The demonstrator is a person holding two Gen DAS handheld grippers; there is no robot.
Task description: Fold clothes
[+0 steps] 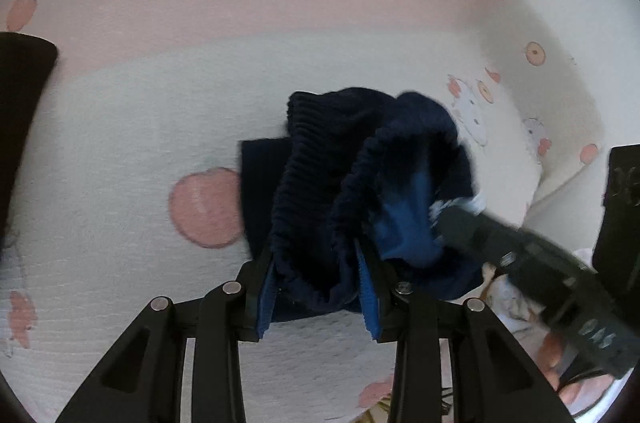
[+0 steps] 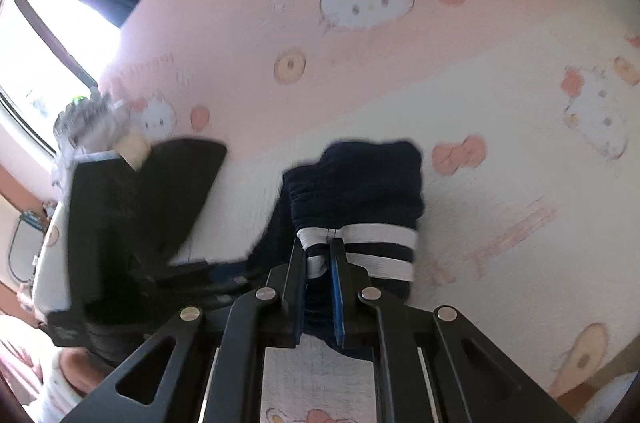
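Garment (image 1: 352, 183) on patterned bedsheet (image 1: 120, 151)

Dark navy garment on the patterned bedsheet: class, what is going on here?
A person is folding a dark navy ribbed knit garment with white stripes on a pink and cream cartoon-cat bedsheet. The left claw grips its bunched ribbed edge. The right claw pinches the white-striped band. The garment is still crumpled, not folded flat.

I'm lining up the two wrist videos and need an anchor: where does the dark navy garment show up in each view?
Left wrist view: the navy garment sits at center, bunched, its ribbed edge between the left gripper fingers.
Right wrist view: it is at center, just right of middle, with the right gripper closed on its white-striped edge.
Shared landmark: the pink and cream cartoon-cat bedsheet under the garment in both views.
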